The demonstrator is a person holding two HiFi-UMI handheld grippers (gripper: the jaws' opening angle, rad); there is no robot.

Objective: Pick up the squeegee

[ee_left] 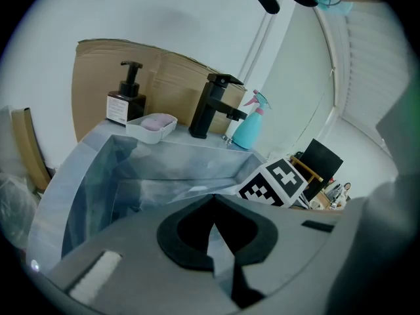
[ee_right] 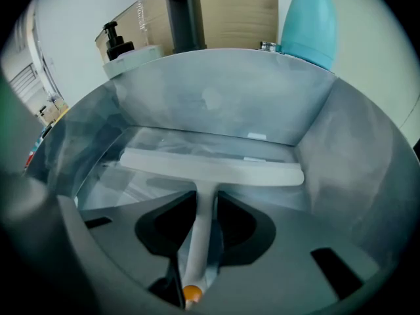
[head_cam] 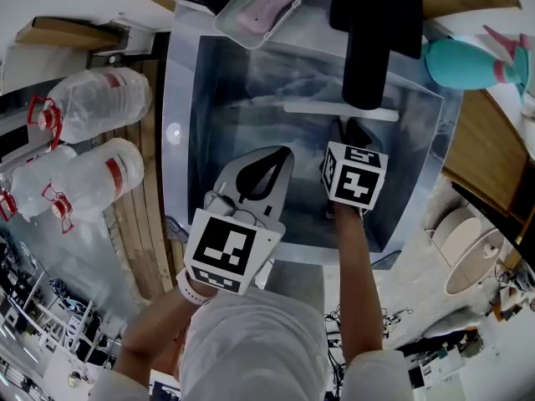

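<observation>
The squeegee has a long white blade (ee_right: 210, 169) and a pale handle (ee_right: 199, 241) with an orange end. It is inside the blue-grey sink (head_cam: 188, 115), its blade (head_cam: 338, 110) running across the basin below the faucet. My right gripper (ee_right: 207, 199) is shut on the squeegee's handle just behind the blade; in the head view the right gripper (head_cam: 347, 128) reaches into the basin's right half. My left gripper (head_cam: 287, 151) hovers over the basin's left half, shut with nothing in it, and in its own view the left gripper (ee_left: 213, 201) shows its jaws meeting at the tips.
A black faucet (head_cam: 372, 32) overhangs the back of the sink. A soap dish (head_cam: 259, 7) with pink soap, a soap dispenser (ee_left: 126, 100) and a teal spray bottle (head_cam: 460, 63) stand on the rim. Large water bottles (head_cam: 100, 103) lie at the left.
</observation>
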